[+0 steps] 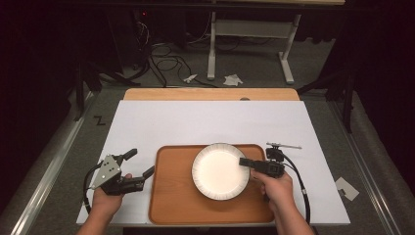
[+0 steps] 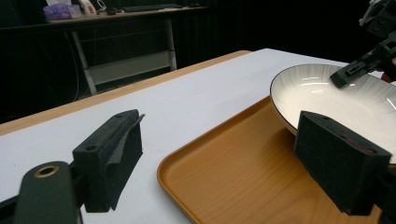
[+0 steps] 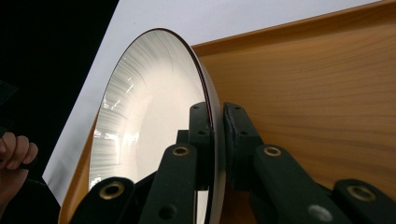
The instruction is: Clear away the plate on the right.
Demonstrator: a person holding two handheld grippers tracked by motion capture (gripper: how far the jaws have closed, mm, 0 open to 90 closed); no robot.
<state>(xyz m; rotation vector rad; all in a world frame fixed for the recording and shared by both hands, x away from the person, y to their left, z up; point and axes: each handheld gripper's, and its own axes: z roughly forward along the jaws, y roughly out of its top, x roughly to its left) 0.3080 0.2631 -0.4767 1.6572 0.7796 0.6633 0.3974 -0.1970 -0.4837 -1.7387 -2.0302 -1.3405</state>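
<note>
A white plate (image 1: 218, 171) with a dark rim rests on a wooden tray (image 1: 171, 196) at the near middle of the table. My right gripper (image 1: 244, 162) comes in from the right and is shut on the plate's right rim. In the right gripper view, the jaws (image 3: 218, 121) pinch the plate's (image 3: 149, 107) edge from both sides over the tray (image 3: 317, 84). My left gripper (image 1: 141, 161) is open and empty just left of the tray. Seen between its own jaws (image 2: 219, 135) are the tray's corner (image 2: 243, 177) and the plate (image 2: 327, 98).
A white sheet (image 1: 205, 122) covers the tabletop, with a wooden strip (image 1: 210, 94) along its far edge. Beyond the table stand white desk legs (image 1: 249, 44) and floor cables (image 1: 166, 61). A paper scrap (image 1: 346, 188) lies on the floor at the right.
</note>
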